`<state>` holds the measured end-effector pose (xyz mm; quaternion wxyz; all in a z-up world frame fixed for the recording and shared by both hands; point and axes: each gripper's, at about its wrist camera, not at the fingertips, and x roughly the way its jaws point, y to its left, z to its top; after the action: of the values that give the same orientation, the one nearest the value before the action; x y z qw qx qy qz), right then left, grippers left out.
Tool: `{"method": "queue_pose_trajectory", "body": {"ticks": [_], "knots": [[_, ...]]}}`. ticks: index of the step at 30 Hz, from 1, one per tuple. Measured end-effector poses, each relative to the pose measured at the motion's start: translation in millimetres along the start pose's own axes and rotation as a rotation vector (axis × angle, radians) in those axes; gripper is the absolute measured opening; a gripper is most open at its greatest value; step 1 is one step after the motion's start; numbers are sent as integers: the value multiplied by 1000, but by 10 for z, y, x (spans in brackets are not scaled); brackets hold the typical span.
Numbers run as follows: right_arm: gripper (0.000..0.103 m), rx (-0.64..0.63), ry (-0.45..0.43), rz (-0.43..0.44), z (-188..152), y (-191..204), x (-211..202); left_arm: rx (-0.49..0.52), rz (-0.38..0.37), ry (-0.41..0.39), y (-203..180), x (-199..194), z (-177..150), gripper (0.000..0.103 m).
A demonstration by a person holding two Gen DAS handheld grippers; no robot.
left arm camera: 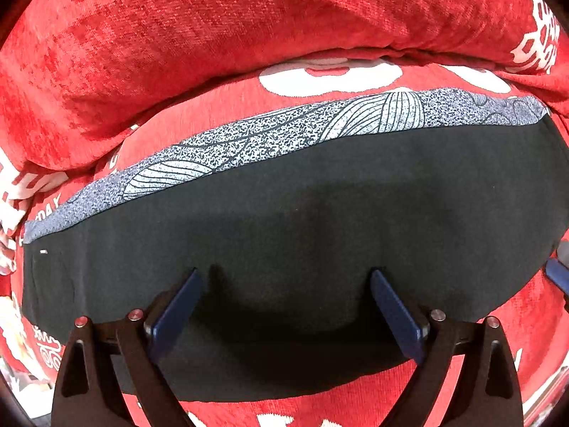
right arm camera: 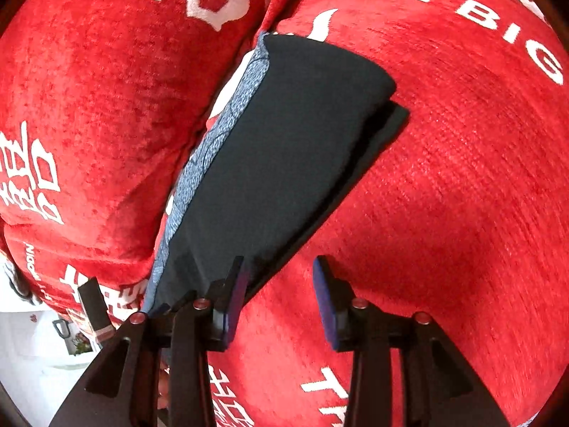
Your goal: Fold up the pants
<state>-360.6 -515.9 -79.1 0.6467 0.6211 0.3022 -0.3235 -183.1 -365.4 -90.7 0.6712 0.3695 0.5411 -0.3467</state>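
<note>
Folded black pants (left arm camera: 302, 235) lying flat on a red sofa cover (left arm camera: 213, 28) printed with white lettering and characters. Along the far long edge of the pants, a grey-blue patterned strip (left arm camera: 284, 131) with leaf-like line drawings, running just beside the crease where seat cushion meets back cushion. Laid in a long narrow band, with a lower layer showing past the upper one at one end in the right wrist view (right arm camera: 284, 149).

Left gripper (left arm camera: 284, 316) pointing steeply down over the near edge of the pants, jaws spread wide apart, blue pads (left arm camera: 174, 313) on either side of bare black cloth — nothing pinched between them. A dark shadow cast on the fabric between the fingers.

Right gripper (right arm camera: 281, 302) at one narrow end of the pants, jaws partly apart. Its left pad (right arm camera: 234, 302) right at the edge of the black cloth, the other pad over bare red cover; no fabric clamped between them — only red cushion visible in the gap.

At the lower left corner of the right wrist view, past the sofa's edge, a pale floor (right arm camera: 32, 363) and a small dark object (right arm camera: 94, 306), too unclear to identify.
</note>
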Motion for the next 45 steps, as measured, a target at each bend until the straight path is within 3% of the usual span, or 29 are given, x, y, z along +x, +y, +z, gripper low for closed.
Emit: {"method": "queue_pose_trajectory", "body": {"ticks": [7, 18, 20, 21, 22, 25, 29, 30, 34, 36, 39, 45], "knots": [[42, 68, -68, 86, 89, -148, 54, 20, 6, -12, -57, -35, -27, 97], [44, 49, -130, 149, 380, -14, 226, 30, 0, -25, -11, -20, -29, 96], [37, 82, -120, 158, 450, -3, 278, 18, -4, -27, 15, -95, 1, 92], [15, 100, -116, 139, 465, -3, 273, 1, -16, -49, 39, -175, 27, 90], [15, 95, -117, 130, 463, 26, 248, -14, -35, -79, 51, -263, 65, 90], [14, 2, -129, 135, 412, 233, 96, -14, -51, -118, -50, -305, 195, 90], [14, -116, -144, 120, 335, 578, -54, 57, -43, -53, -413, 41, 191, 90], [14, -142, -139, 117, 310, 673, -65, 43, -42, -92, -432, 13, 173, 90], [14, -268, -149, 74, 187, 1055, -73, 13, -99, -46, -335, 18, 212, 89], [14, -317, -156, 49, 139, 1216, -97, -5, -118, -42, -188, -57, 213, 89], [14, -417, -166, -7, -7, 1451, -180, -37, -117, -121, 109, -278, 136, 89], [14, -676, -168, -153, -574, 2113, -47, -124, -62, -161, 1128, -528, -180, 89]]}}
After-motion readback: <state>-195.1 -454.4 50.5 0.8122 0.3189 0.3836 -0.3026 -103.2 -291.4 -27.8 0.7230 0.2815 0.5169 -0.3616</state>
